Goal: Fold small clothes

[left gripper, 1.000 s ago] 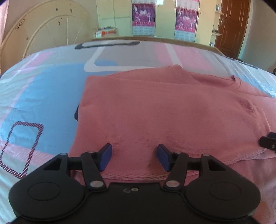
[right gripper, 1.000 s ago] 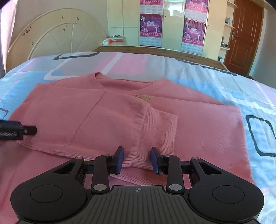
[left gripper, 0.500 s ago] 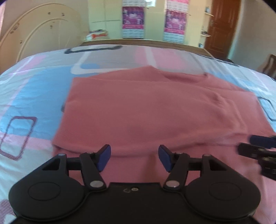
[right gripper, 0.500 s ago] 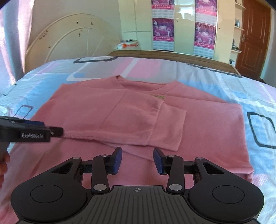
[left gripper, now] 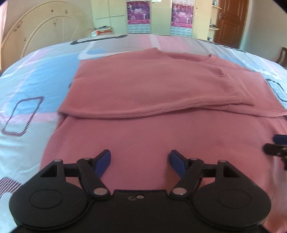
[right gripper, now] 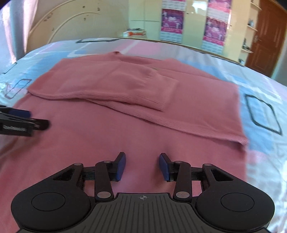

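Observation:
A pink knit sweater lies flat on the bed, neck at the far side, both sleeves folded in across its chest; it also shows in the right wrist view. My left gripper is open and empty, above the sweater's near lower part. My right gripper is open and empty, also above the near lower part. The right gripper's tip shows at the right edge of the left wrist view. The left gripper's tip shows at the left edge of the right wrist view.
The sweater lies on a bedsheet patterned in blue, pink and white. A cream headboard stands at the far left. Cupboards with purple posters and a brown door line the far wall.
Both grippers have drawn back toward the near end of the sweater and risen. More of the sweater's lower part now shows ahead of the fingers. Both stay open.

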Motion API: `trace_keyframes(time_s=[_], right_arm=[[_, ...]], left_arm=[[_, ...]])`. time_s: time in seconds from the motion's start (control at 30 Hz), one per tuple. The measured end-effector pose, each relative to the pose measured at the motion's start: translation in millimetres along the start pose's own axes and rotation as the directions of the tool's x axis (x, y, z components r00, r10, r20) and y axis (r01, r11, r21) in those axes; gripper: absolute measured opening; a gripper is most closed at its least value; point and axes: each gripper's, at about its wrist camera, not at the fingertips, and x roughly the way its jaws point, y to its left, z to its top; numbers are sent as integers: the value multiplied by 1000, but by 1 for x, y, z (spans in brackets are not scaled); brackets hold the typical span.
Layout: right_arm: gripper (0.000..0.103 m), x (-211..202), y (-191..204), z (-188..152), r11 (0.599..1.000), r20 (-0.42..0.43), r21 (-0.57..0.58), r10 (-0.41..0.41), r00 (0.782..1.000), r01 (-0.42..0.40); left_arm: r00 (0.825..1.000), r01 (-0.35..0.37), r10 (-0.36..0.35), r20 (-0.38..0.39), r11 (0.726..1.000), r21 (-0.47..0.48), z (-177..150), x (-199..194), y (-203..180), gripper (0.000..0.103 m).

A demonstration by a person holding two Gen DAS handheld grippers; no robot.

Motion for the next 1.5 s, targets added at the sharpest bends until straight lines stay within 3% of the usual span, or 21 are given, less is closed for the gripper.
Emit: trace_keyframes(time_s=[0.1, 0.17, 0.37, 0.43, 0.53, 0.83, 0.93, 1.07, 1.23, 1.37, 1.5], right_arm=[[40, -7, -4, -2, 1000, -6, 22, -5, 1000, 5], [40, -15, 2, 0, 998, 7, 47, 40, 999, -40], [40, -29, 50, 3, 989, 31, 28, 146, 989, -147], [40, -29, 65, -2, 989, 23, 12, 149, 989, -149], [40, -26, 73, -15, 993, -7, 22, 118, 993, -117], [40, -51, 56, -52, 995, -42, 81, -57, 997, 60], [40, -67, 62, -57, 991, -20, 122, -47, 999, 49], [40, -70, 82, -75, 994, -63, 73, -83, 995, 87], [40, -96, 83, -88, 986, -25, 127, -102, 994, 105], [40, -98, 86, -107, 984, -78, 102, -138, 987, 146], [40, -117, 84, -114, 977, -50, 150, -144, 988, 150]], left_arm=[[1000, -14, 13, -12, 1000, -24, -2, -6, 4, 72], [1000, -14, 14, -16, 999, -31, -3, -12, 3, 68], [999, 38, -38, 0, 999, -3, -9, -36, -11, 67], [999, 45, -45, -7, 999, 18, -15, -37, -17, 67], [999, 40, -38, -38, 998, 55, -26, -29, -20, 68], [998, 56, -55, -26, 997, 56, -49, -43, 9, 72], [998, 64, -63, -28, 997, 53, -56, -51, 14, 71], [998, 63, -61, -24, 995, 78, -67, -60, 19, 71], [997, 71, -70, -22, 995, 76, -82, -76, 34, 71], [998, 61, -59, -30, 995, 83, -101, -85, 50, 73], [998, 53, -51, -33, 995, 80, -116, -96, 64, 74]])
